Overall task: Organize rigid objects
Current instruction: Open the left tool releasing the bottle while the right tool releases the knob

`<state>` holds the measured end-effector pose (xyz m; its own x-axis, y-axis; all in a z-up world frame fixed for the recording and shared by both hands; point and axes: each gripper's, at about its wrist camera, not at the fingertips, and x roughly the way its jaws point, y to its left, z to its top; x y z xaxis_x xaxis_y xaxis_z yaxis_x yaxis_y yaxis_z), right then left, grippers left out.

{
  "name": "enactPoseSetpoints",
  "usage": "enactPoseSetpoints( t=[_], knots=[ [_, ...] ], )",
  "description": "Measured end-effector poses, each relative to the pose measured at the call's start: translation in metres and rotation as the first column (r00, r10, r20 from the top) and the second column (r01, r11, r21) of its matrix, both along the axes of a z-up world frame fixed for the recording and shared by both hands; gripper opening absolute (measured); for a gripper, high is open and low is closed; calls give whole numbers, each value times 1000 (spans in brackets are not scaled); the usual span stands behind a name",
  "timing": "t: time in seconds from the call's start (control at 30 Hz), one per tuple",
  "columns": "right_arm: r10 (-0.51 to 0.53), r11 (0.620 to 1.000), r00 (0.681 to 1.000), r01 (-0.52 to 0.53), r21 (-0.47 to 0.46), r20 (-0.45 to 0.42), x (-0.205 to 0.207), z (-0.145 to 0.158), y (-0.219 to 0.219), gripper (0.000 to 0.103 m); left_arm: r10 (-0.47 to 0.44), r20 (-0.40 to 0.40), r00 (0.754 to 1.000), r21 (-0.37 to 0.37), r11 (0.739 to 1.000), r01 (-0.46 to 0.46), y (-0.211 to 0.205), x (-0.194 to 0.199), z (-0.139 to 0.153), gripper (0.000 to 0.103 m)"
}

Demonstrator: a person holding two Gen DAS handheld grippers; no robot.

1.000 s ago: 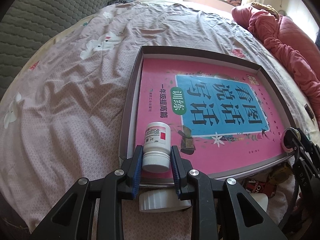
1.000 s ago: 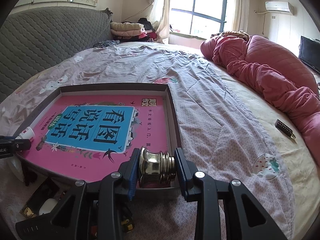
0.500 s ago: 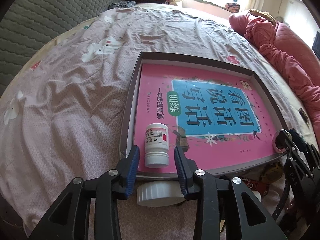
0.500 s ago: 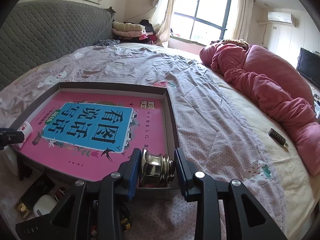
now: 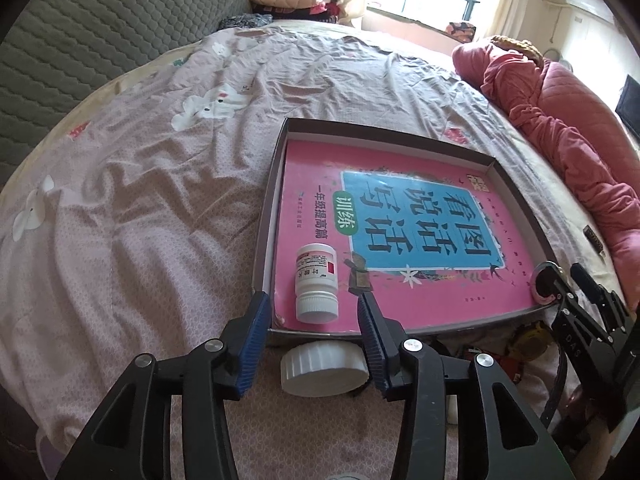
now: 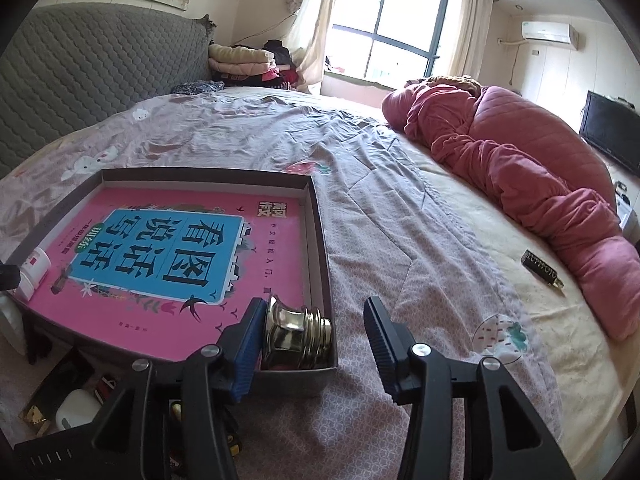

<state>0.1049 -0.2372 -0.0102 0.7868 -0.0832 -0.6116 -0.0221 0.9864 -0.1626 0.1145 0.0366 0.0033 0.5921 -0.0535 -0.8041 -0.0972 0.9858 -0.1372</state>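
Note:
A shallow brown box (image 5: 502, 168) lies on the bed with a pink book (image 5: 420, 216) in it. A white pill bottle (image 5: 316, 282) lies on the book at the box's near left corner. My left gripper (image 5: 312, 316) is open just behind it, not touching it. In the right wrist view a gold metal jar (image 6: 296, 338) lies in the box's near right corner (image 6: 320, 216). My right gripper (image 6: 314, 326) is open; the jar rests against its left finger. The bottle also shows in the right wrist view (image 6: 34, 272).
A bigger white bottle (image 5: 324, 366) lies on the bed below the box's near edge. Small items (image 6: 72, 404) lie there too. A pink quilt (image 6: 520, 168) is heaped at the right, with a small black object (image 6: 540, 266) beside it. The grey headboard (image 5: 100, 32) stands at the left.
Both grippers opened. The left let go of the pill bottle and drew back. The right let go of the gold jar, which now lies in the box corner.

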Motion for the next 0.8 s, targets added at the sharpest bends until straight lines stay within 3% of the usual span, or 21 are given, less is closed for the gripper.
enactPoseSetpoints(
  t=[0.8],
  knots=[
    [-30, 997, 1000, 30, 70, -4, -18, 4, -16, 51, -6, 49, 999, -46, 999, 8, 10, -28, 9, 52]
  ],
)
